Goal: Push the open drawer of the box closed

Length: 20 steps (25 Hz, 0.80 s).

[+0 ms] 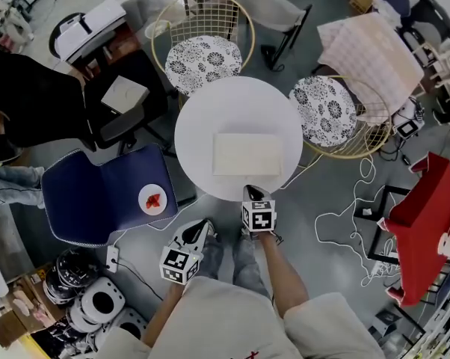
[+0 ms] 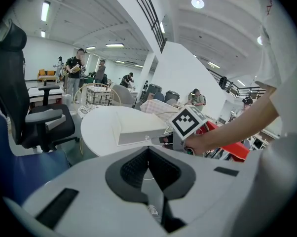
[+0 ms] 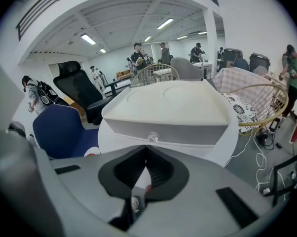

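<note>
A flat white box (image 1: 247, 154) lies in the middle of the round white table (image 1: 202, 126). In the right gripper view its drawer front (image 3: 188, 134) faces me, with a small clear knob (image 3: 152, 137) at its middle; the front looks about flush with the box. My right gripper (image 1: 256, 193) is at the table's near edge, just short of the box, its jaws shut and empty (image 3: 146, 149). My left gripper (image 1: 202, 229) hangs lower left, off the table, also shut and empty (image 2: 148, 149). The box (image 2: 138, 127) shows ahead of it.
A blue chair (image 1: 98, 193) with a small plate (image 1: 152, 199) stands left of the table. Two wire chairs with patterned cushions (image 1: 202, 62) (image 1: 324, 111) stand behind and to the right. Cables (image 1: 344, 215) lie on the floor by a red object (image 1: 427, 223).
</note>
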Motion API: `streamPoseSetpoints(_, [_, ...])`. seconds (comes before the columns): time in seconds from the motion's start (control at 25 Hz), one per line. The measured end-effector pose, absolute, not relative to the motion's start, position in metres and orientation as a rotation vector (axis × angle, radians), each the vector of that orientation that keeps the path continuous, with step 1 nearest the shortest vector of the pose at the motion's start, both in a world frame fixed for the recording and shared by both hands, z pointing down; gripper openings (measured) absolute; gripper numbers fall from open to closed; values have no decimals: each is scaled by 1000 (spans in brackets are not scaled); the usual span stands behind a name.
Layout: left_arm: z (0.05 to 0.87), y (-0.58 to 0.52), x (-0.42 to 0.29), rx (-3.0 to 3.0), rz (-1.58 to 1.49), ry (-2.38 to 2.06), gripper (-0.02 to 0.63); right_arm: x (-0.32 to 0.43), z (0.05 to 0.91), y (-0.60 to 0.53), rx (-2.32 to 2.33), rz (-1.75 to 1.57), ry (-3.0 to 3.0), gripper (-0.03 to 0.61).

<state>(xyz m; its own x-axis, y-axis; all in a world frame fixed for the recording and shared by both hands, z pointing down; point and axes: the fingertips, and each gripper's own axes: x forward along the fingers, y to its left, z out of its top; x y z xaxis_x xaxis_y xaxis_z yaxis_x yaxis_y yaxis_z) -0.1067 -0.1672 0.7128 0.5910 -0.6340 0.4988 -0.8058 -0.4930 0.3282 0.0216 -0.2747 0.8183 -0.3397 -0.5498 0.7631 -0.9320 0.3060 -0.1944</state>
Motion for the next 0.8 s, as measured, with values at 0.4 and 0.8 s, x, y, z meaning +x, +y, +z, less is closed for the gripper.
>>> streamPoseSetpoints(0.4, [685,-177,-90,2350,378,-1165,12,21,770,-274,1338,802,-2097,15])
streamPoseSetpoints(0.8, [618,-227,-66,2505,294,-1189,12,35,677,-306,1440,626,-2224,15])
